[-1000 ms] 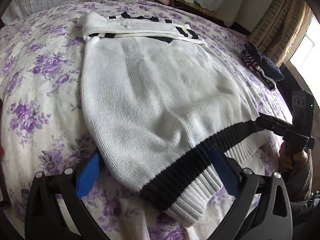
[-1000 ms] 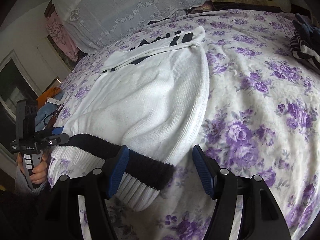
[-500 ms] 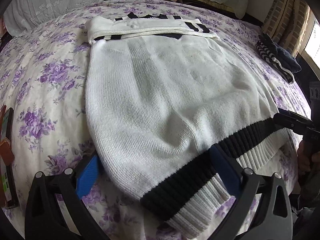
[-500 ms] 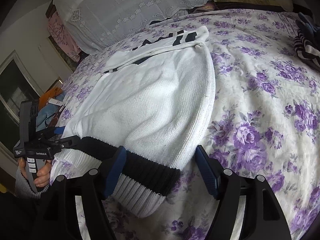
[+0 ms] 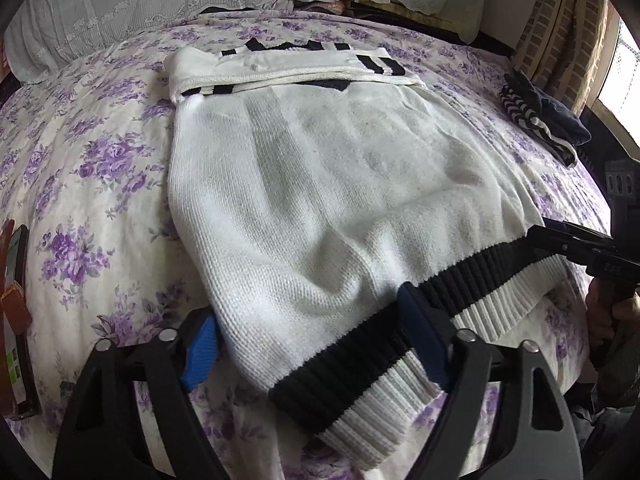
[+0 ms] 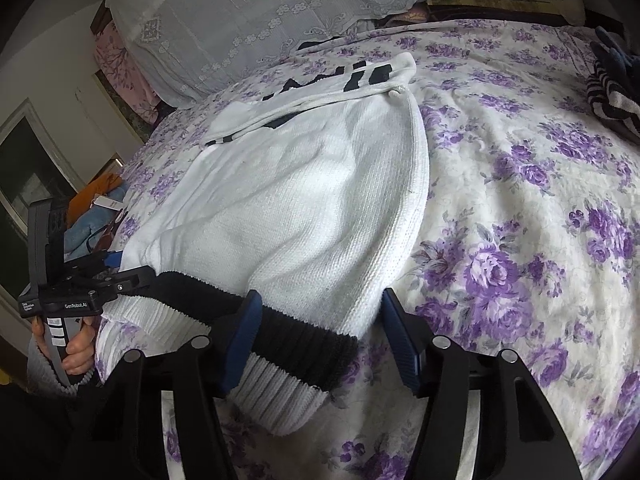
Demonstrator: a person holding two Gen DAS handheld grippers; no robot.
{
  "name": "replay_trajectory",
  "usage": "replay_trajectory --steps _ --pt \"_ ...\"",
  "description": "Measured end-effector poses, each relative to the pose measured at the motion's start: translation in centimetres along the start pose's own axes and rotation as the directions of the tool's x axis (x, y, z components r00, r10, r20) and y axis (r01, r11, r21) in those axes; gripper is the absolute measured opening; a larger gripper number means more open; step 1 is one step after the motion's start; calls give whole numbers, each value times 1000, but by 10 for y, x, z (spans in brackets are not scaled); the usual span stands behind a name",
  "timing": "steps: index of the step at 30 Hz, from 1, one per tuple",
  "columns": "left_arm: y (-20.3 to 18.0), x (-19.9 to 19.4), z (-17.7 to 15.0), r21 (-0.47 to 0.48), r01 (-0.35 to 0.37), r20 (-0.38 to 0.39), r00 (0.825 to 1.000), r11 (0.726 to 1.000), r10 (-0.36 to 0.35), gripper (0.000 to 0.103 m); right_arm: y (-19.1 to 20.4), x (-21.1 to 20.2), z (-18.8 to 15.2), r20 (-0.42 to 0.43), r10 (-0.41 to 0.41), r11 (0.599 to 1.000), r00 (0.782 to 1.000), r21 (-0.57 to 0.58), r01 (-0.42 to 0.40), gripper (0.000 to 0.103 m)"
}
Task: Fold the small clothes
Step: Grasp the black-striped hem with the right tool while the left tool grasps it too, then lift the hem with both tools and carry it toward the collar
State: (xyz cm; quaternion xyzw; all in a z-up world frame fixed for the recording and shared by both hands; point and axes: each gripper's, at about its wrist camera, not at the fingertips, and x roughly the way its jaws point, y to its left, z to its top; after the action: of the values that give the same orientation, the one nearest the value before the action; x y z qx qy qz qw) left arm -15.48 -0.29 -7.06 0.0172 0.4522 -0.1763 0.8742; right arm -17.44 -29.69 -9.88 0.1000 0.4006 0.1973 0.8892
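In the left wrist view, the white knitted sweater with a black-and-white ribbed hem [image 5: 320,200] lies spread on the purple-flowered bedspread [image 5: 92,168]; the left gripper [image 5: 312,344], jaws apart, straddles its near hem corner, with a striped dark garment [image 5: 540,120] lying far right and a phone-like slab [image 5: 16,320] at the left edge. In the right wrist view, the right gripper [image 6: 320,336], jaws apart, straddles the hem's other corner, a lace-covered pillow [image 6: 240,20] lies beyond, and orange and blue clutter [image 6: 96,208] sits off the bed's left side.
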Motion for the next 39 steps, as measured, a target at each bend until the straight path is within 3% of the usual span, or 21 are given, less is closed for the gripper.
replay_trajectory --steps 3,7,11,13,15,20,22,27,29,39 --pt "1 -2 1 -11 29 4 1000 1000 -29 63 2 0 -1 -3 20 1000 1000 -1 -20 60" --pt "9 6 -1 -43 62 -19 998 997 -63 69 -1 2 -1 -7 53 999 999 12 -52 61" --pt "5 6 -1 -32 67 -7 998 997 -67 69 -4 0 -1 0 63 998 998 25 -63 59" --pt "5 4 -1 -30 75 3 997 997 -75 56 -2 0 -1 4 60 998 998 18 -60 51" --pt "9 2 0 -39 85 14 996 996 -84 46 -3 1 -1 2 82 996 997 32 -83 26" --pt "13 -1 2 -47 93 18 996 995 -92 40 -1 1 0 7 86 996 996 32 -86 23" --pt "11 -5 4 -35 76 27 997 996 -75 28 -1 -5 4 31 96 995 995 32 -97 22" --pt "20 -29 16 -34 85 91 992 996 -82 27 3 -20 18 77 134 991 988 20 -136 22" --pt "24 -36 21 -37 66 112 992 997 -62 18 6 -21 23 82 137 990 987 8 -139 22" --pt "29 -50 48 -37 56 168 985 998 -49 15 12 -29 59 147 170 985 974 -6 -171 21"
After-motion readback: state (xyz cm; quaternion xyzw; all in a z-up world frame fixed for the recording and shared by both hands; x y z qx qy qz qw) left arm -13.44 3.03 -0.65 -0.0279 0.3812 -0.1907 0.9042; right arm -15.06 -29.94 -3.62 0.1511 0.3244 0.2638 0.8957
